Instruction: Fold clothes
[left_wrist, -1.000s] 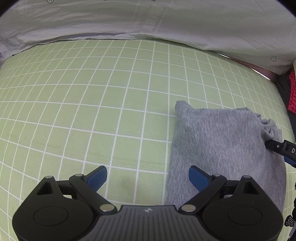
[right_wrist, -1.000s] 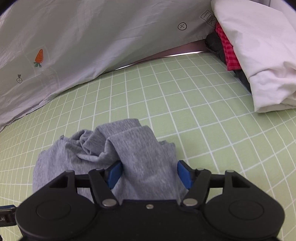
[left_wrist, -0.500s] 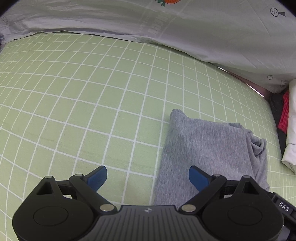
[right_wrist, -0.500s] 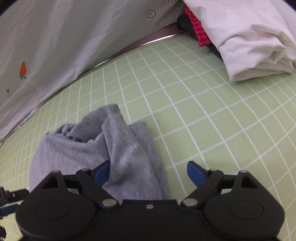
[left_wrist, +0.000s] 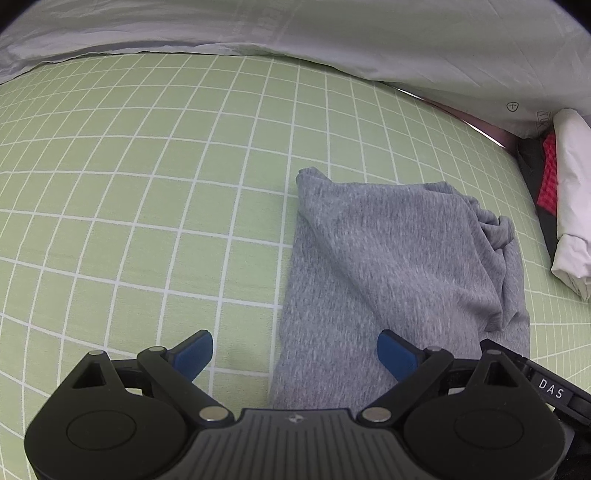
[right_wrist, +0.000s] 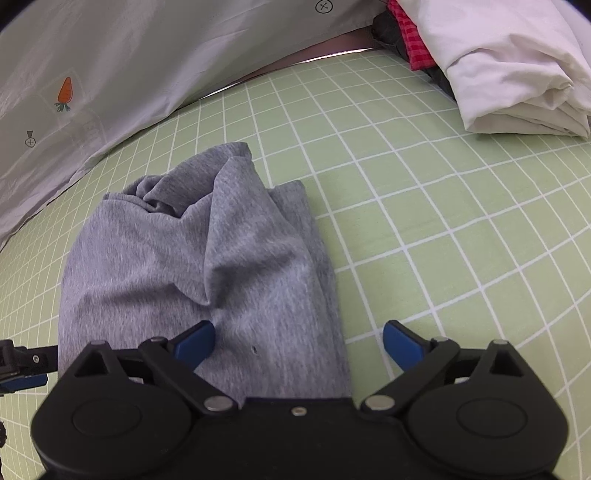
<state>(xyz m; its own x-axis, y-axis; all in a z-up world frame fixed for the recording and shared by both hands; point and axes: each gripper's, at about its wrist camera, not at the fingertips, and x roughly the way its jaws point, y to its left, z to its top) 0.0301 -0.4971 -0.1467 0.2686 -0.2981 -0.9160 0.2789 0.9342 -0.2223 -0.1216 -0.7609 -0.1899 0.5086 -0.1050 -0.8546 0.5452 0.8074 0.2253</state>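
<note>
We are holding left claw (left_wrist: 295, 354) spread wide, gripping nothing, over bed sheet (left_wrist: 147, 184) beside grey garment (left_wrist: 388, 258). Right claw (right_wrist: 299, 343), clamped on cloth second ago, is now standing released over garment's near edge. Garment is lying bunched mid-bed, right-side fold still lumpy; we are judging smoothing needed. "DAS" is reading on right claw's label (left_wrist: 550, 387). White folded pile (right_wrist: 509, 66) is sitting at bed's far right corner.

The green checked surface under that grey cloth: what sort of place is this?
Probably a bed in a bedroom. The green checked sheet lies under the grey garment, a pale carrot-print cover is bunched behind, and folded white laundry sits at the side.
</note>
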